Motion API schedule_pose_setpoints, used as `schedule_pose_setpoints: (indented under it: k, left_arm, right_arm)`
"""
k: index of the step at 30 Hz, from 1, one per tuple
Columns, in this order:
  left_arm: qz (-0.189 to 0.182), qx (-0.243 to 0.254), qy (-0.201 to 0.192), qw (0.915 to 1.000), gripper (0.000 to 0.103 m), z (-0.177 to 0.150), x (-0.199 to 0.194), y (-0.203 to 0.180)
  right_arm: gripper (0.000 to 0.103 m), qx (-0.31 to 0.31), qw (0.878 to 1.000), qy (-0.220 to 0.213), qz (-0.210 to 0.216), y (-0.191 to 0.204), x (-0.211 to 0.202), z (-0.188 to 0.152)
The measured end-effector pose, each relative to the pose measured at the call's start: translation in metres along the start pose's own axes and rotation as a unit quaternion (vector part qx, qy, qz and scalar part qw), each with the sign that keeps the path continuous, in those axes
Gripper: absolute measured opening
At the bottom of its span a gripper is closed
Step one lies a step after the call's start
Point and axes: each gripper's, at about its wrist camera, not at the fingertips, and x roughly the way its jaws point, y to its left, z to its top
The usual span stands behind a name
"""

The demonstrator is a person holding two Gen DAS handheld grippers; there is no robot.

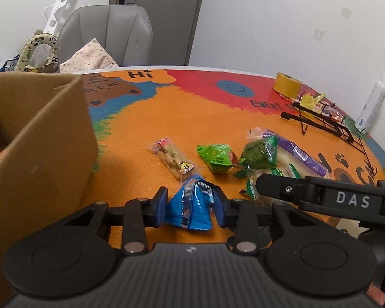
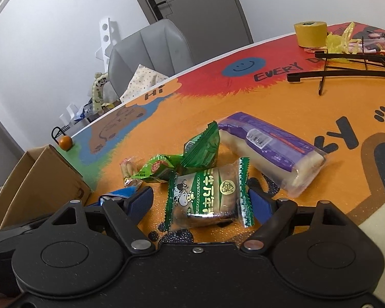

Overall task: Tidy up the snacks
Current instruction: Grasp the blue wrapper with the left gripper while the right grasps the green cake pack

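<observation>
My left gripper (image 1: 190,206) is shut on a blue snack packet (image 1: 192,210), held just above the table. My right gripper (image 2: 205,200) is open, its fingers on either side of a green-edged snack pack with a cow picture (image 2: 206,195) that lies on the table. Loose on the orange table lie a clear-wrapped cracker bar (image 1: 173,159), a bright green packet (image 1: 217,157), a dark green packet (image 1: 260,154) and a purple-wrapped bread roll (image 2: 272,148). An open cardboard box (image 1: 38,154) stands at the left.
A black wire rack (image 1: 323,120) with wrapped sweets, a yellow tape roll (image 1: 287,84) and a white bottle (image 1: 372,105) stand at the far right. A grey chair (image 1: 110,36) sits behind the table. A small orange ball (image 2: 65,142) lies near the box.
</observation>
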Motion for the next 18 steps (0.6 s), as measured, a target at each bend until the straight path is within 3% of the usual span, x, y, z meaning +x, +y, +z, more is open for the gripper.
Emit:
schedule_pose_setpoints:
  k: [5, 7, 9, 11, 18]
  left_arm:
    - [0.006, -0.007, -0.011, 0.9999, 0.036, 0.001, -0.01, 0.007]
    - [0.008, -0.011, -0.013, 0.9998, 0.036, 0.0, -0.014, 0.01]
    - [0.009, -0.014, -0.015, 0.9997, 0.036, 0.0, -0.016, 0.013]
    - [0.009, -0.016, -0.017, 0.9997, 0.036, -0.001, -0.019, 0.014]
    - [0.004, -0.016, -0.027, 0.9995, 0.036, -0.001, -0.031, 0.011]
  right_arm:
    - [0.081, -0.03, 0.999, 0.003, -0.022, 0.013, 0.003, -0.003]
    - [0.072, -0.046, 0.998, 0.002, -0.043, 0.017, 0.004, -0.005]
    - [0.057, -0.063, 0.996, 0.002, -0.062, 0.021, 0.002, -0.007]
    - [0.046, -0.065, 0.996, 0.004, -0.054, 0.021, -0.001, -0.008]
    - [0.045, -0.042, 0.998, 0.001, -0.04, 0.015, -0.02, -0.018]
